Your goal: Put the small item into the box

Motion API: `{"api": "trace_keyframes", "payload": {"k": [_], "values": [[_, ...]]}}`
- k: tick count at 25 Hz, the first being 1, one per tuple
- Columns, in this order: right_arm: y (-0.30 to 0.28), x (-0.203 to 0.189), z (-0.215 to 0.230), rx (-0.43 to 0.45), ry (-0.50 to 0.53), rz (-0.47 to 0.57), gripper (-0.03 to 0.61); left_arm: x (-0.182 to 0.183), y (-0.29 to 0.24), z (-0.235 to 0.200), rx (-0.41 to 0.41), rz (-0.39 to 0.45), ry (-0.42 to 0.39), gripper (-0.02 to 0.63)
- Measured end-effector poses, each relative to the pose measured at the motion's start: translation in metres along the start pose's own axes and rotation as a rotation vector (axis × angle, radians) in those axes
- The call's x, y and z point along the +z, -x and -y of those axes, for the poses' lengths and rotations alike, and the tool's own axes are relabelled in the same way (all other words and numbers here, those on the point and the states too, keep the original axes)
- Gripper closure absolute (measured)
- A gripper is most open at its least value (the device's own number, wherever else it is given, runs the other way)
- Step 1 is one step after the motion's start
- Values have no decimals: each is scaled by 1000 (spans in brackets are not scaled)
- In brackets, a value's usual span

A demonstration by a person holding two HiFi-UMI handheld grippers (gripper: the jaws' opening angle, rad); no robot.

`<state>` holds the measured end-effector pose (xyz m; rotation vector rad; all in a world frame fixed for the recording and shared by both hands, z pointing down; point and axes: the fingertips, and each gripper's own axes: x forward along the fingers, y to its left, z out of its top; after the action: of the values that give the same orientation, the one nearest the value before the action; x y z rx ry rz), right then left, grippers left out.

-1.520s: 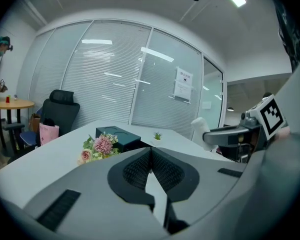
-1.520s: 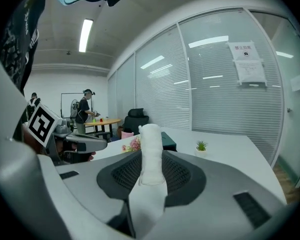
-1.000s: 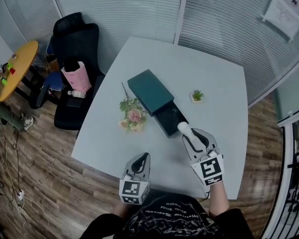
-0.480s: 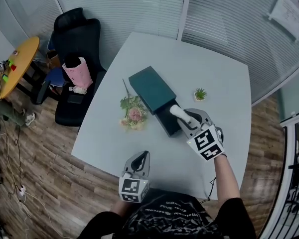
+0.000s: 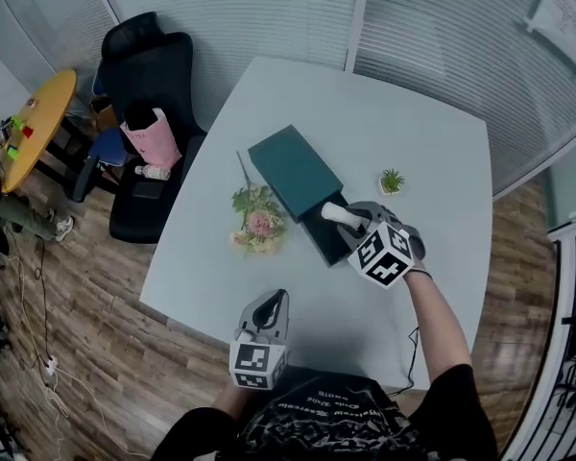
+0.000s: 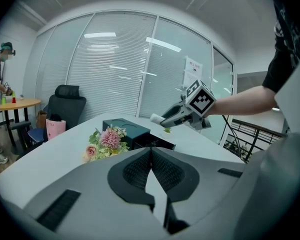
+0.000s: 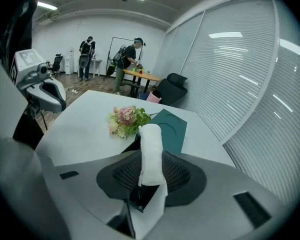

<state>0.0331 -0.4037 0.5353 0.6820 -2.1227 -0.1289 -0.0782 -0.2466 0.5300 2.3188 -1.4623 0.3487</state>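
Head view: drawer (image 5: 322,240) partly hidden

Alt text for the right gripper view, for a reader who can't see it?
The right gripper is shut on a white rolled cloth that points toward a dark green rectangular box on a white table. A bouquet of pink and cream flowers lies left of the box.

Drawer (image 5: 324,243) partly behind right gripper (image 5: 349,219)
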Motion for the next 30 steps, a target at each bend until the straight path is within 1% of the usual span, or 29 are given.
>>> {"api": "trace_keyframes", "payload": {"k": [3,7,11,14,20,25,30], "values": [[-18,-12,-3,36,39,-47,445,-3,-3,-5,14,-14,5,595],[-41,-27,-6,67,55,-87,445,-9,-6,-13,33,-36,12,595],[-62,-42,-5,93,42,-112,445,-15,-11,-17,50,-57,20,595],[-72,-51,-3,87,35,-123,443,-18,-14,-17,54,-65,26,595],[-93,-65,-10,148,36,-149,443,-25,-23,-17,63,-83,25,595],[-100,-73,-19,204,83,-168,442,-34,-23,-17,64,-104,20,595],[-106,-78,-22,200,147,-194,440,-41,-22,-16,75,-123,23,595]]}}
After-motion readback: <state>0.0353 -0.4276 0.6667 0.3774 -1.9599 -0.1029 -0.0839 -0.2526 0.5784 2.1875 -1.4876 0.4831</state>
